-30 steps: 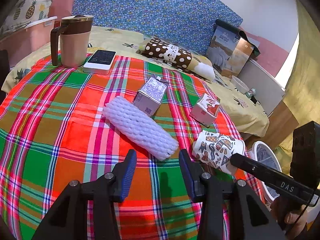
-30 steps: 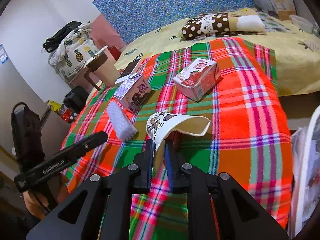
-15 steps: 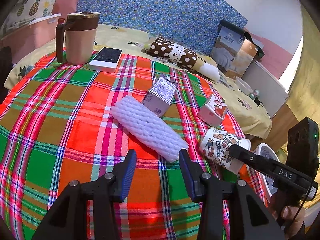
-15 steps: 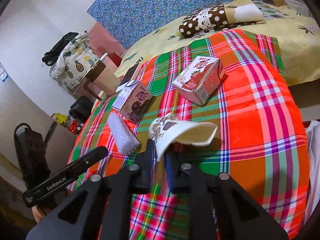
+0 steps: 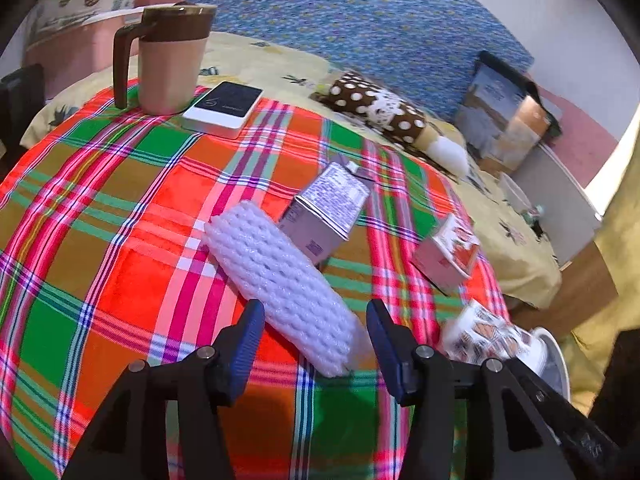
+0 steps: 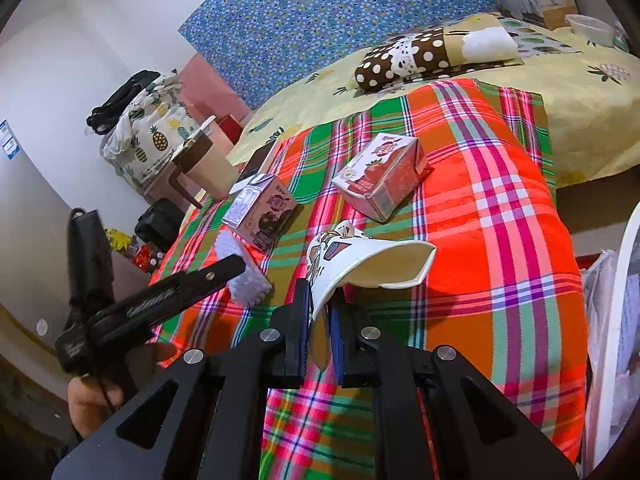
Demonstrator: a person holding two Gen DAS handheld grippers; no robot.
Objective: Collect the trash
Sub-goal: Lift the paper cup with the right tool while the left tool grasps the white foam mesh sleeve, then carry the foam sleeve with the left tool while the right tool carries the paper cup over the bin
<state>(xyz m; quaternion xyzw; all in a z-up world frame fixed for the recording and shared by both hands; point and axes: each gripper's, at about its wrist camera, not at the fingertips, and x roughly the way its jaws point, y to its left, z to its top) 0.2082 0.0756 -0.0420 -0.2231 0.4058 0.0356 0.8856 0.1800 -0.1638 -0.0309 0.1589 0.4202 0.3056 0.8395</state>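
A white foam net sleeve (image 5: 280,276) lies on the plaid cloth, its near end between the fingers of my left gripper (image 5: 316,332). The jaws are opening, and the pads stand clear of the foam on both sides. My right gripper (image 6: 319,304) is shut on the flattened rim of a crushed printed paper cup (image 6: 360,256), held just above the cloth. The same cup (image 5: 492,340) shows at the lower right of the left wrist view. A purple drink carton (image 5: 328,208) lies against the foam, and a red strawberry carton (image 5: 448,256) sits further right.
A brown-lidded mug (image 5: 168,64) and a white power bank (image 5: 224,108) stand at the far left of the cloth. A white bin (image 6: 616,320) with a bag is beside the bed's right edge. A polka-dot pillow (image 6: 432,56) lies behind. A hand (image 6: 92,396) holds the left gripper's handle.
My left gripper has moved forward and down over the foam sleeve and its jaws have widened around the sleeve's near end. My right gripper keeps its hold on the cup, almost still.
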